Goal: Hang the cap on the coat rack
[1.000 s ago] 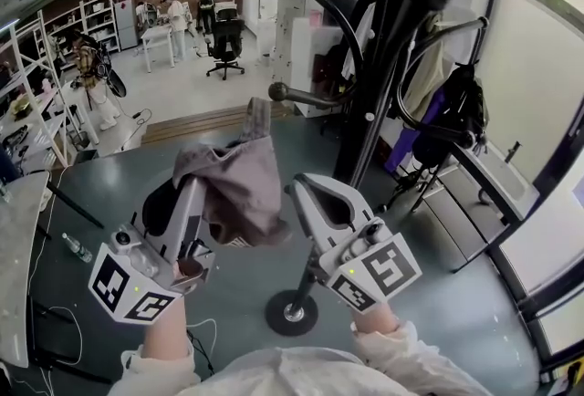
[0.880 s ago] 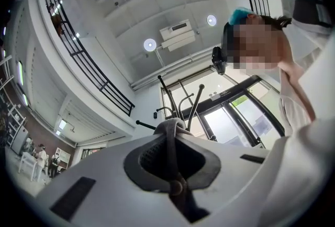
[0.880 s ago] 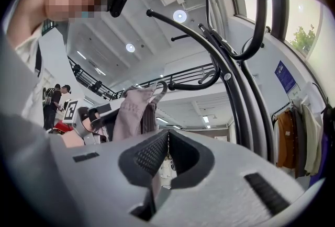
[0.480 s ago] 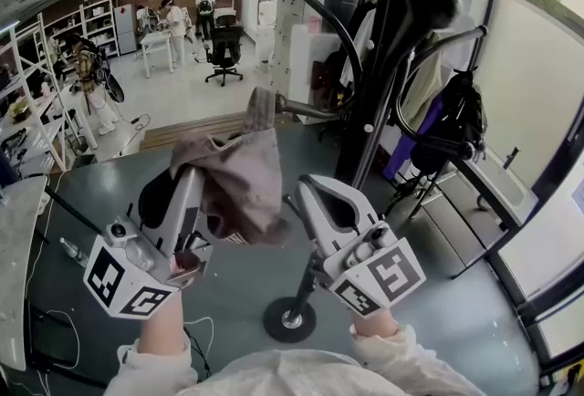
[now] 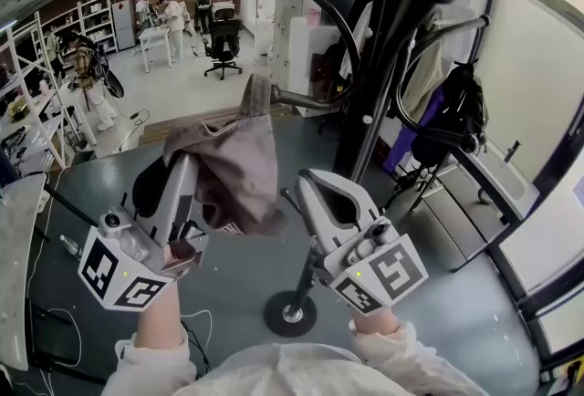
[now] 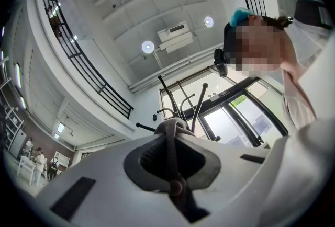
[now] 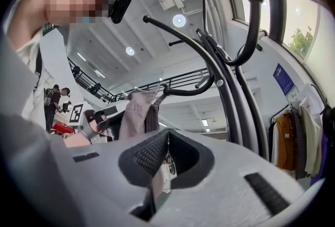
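The cap [image 5: 235, 168] is a faded grey-brown. The coat rack [image 5: 388, 47] is glossy black. The left tongs [image 5: 187, 164] and right tongs [image 5: 306, 182] are pale grey with dark pads, and their cubes carry black-and-white square markers. The floor [image 5: 456, 294] is dull blue-grey.

The cap [image 5: 233, 175] hung on the left tongs [image 5: 185, 168], just left of the right tongs [image 5: 308, 184]. The coat rack [image 5: 379, 66] stood behind and to the right, one arm reaching leftward behind the cap's top.
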### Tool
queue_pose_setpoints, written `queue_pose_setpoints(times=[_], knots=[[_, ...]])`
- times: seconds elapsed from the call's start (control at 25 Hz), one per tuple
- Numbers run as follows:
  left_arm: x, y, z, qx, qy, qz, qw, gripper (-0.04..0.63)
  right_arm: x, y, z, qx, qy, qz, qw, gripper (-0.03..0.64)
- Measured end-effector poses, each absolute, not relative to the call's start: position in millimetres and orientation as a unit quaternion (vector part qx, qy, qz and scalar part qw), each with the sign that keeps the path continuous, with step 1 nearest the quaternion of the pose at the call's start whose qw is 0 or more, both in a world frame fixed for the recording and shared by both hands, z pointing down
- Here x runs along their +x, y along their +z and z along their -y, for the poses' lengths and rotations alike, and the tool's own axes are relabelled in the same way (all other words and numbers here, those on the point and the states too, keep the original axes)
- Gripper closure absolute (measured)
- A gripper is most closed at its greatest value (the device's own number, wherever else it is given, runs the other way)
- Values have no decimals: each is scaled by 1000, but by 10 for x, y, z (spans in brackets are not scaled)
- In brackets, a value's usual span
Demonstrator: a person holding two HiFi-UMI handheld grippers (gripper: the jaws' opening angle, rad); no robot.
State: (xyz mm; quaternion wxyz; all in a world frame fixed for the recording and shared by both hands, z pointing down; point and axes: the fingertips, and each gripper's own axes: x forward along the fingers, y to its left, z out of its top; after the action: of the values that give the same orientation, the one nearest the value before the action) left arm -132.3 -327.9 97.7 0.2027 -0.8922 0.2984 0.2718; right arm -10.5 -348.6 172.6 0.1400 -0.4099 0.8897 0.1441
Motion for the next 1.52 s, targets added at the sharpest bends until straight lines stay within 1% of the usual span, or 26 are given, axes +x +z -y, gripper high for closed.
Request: queue_pose_setpoints(times=[0.4, 0.6, 1.0, 1.52], knots=[[-1230, 968, 3302, -898, 270, -284, 199, 577, 13, 1724, 3474, -428, 142, -881, 141, 613], [-1198, 952, 3314, -904, 275, -271, 186, 577, 24, 1710, 3465, -440, 140, -877, 133, 612], [-759, 1143, 3467, -917, 270, -247, 159, 577, 367, 1886, 3476, -465, 133, -867, 122, 613], [-498, 1203, 3571, -926, 264, -226, 144, 577, 624, 1964, 3475, -491, 130, -854, 114, 612]])
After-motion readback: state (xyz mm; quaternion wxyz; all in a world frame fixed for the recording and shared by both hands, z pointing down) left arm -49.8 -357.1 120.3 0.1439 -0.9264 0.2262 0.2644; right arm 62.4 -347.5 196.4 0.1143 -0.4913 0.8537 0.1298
